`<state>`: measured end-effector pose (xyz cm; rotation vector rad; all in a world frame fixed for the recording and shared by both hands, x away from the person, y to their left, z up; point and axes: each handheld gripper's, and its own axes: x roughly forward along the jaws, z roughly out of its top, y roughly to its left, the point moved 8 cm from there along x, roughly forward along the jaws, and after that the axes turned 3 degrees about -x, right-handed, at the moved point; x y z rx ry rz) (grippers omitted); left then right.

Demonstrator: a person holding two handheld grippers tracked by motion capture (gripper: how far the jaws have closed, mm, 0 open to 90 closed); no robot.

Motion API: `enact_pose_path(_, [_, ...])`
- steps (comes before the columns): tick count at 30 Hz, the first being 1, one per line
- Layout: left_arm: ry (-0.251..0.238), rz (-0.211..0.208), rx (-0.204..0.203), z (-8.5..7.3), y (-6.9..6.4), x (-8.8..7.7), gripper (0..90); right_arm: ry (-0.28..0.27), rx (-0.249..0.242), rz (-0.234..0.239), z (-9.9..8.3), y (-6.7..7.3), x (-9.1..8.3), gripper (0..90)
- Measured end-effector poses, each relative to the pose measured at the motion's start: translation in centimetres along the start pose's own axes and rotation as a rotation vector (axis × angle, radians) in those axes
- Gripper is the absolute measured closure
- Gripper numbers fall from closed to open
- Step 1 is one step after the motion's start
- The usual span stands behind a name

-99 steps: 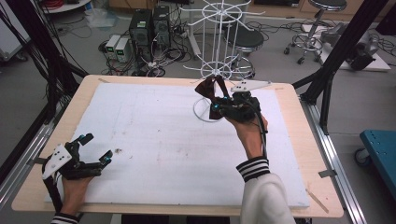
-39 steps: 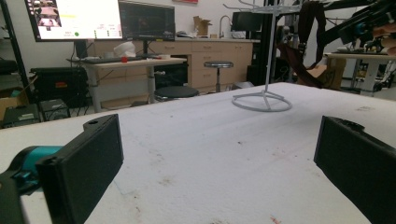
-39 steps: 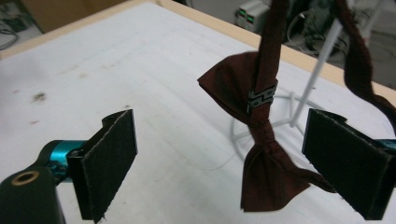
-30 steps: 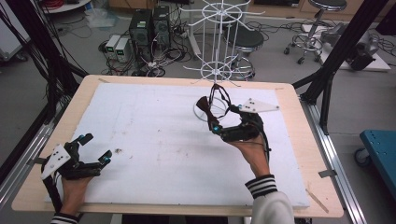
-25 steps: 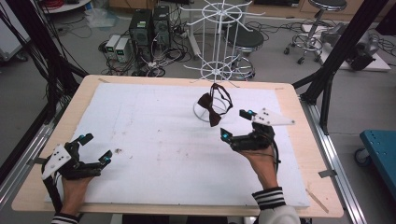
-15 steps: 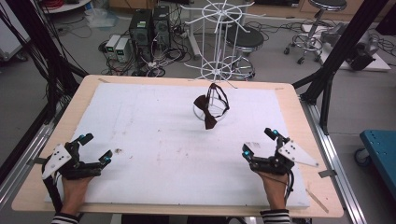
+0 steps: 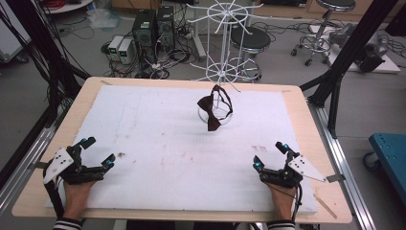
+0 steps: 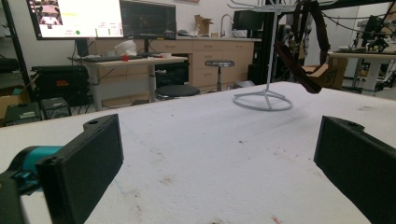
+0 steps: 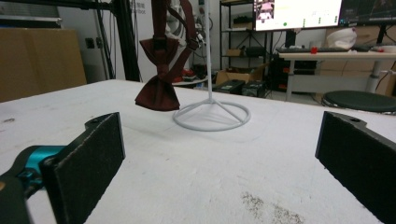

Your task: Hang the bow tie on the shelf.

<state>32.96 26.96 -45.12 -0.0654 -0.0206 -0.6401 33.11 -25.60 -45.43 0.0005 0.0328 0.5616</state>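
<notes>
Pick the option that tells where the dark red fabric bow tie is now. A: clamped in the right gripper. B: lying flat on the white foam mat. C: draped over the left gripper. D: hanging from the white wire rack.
D: the dark red fabric bow tie hangs by its strap from an arm of the white wire rack, clear of the mat, while both grippers rest open near the table's front edge.

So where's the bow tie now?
In the high view the bow tie hangs from the white rack at the far middle of the table, above the rack's round base, well away from both grippers.
</notes>
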Motion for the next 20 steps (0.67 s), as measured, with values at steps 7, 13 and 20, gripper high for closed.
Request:
enact_pose_path(7, [-0.001, 0.000, -0.001, 0.00, -0.03, 0.00, 1.8, 0.012, -0.036, 0.008, -0.10, 0.31, 0.14, 0.6])
enact_pose_path(13, [-0.003, -0.001, 0.000, 0.01, -0.04, -0.04, 1.7, 0.011, -0.039, 0.005, -0.12, 0.29, 0.12, 0.6])
enact_pose_path(20, [-0.004, -0.003, 0.002, 0.01, -0.03, -0.07, 1.8, 0.013, -0.049, 0.001, -0.15, 0.39, 0.13, 0.7])
